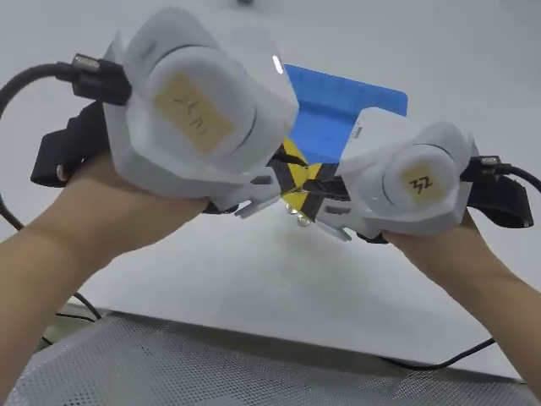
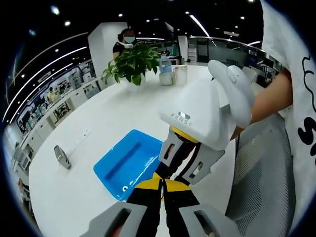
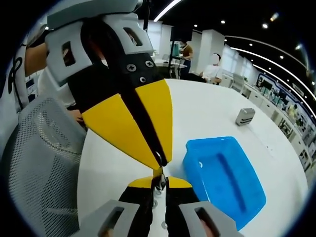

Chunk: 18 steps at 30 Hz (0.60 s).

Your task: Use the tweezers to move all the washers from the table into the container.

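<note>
Under the meeting jaw tips, on the white table (image 1: 254, 279): a few small shiny washers (image 3: 156, 202), lying loose. No washer seen in the container. Tweezers not clearly made out; a thin dark sliver between the tips may be them, too small to say.

Right gripper (image 3: 159, 183): jaws drawn together to a narrow slit; cannot tell whether anything is pinched. Left gripper (image 3: 160, 159) faces it from the opposite side, yellow jaws pressed flat together, tip touching or just short of the right one's.

Judgement: the tips are held nose to nose directly above the washers, probably to settle or pass the tool before a pick.

Blue container (image 3: 224, 182) sits just beside the washers, open side up, which makes for a short carry. Small grey block (image 3: 245, 116) well apart, farther along the table. Mesh chair back (image 1: 211, 364) at the near edge.
</note>
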Each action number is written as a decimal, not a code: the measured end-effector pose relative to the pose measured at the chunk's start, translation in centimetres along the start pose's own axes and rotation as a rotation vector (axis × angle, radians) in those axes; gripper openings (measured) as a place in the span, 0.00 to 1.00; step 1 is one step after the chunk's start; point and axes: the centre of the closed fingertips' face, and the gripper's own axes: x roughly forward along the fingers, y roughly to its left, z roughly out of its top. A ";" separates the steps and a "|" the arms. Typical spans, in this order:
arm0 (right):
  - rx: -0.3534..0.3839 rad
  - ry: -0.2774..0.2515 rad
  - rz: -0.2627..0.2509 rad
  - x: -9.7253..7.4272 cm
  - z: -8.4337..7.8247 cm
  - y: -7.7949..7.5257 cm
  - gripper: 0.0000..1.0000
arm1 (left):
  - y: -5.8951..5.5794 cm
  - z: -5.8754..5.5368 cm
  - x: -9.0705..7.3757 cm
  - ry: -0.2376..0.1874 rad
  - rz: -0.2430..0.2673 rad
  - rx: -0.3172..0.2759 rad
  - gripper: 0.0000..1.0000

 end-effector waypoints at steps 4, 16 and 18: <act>-0.007 -0.004 -0.015 -0.7 0.6 -0.4 0.04 | 0.2 0.8 -0.3 -0.009 -0.003 0.020 0.00; -0.021 -0.051 -0.106 -3.2 3.2 -3.2 0.04 | 1.6 4.7 -1.3 -0.060 0.023 0.116 0.00; -0.025 -0.054 -0.127 -3.6 3.4 -3.8 0.04 | 1.9 5.2 -1.2 -0.069 0.027 0.128 0.00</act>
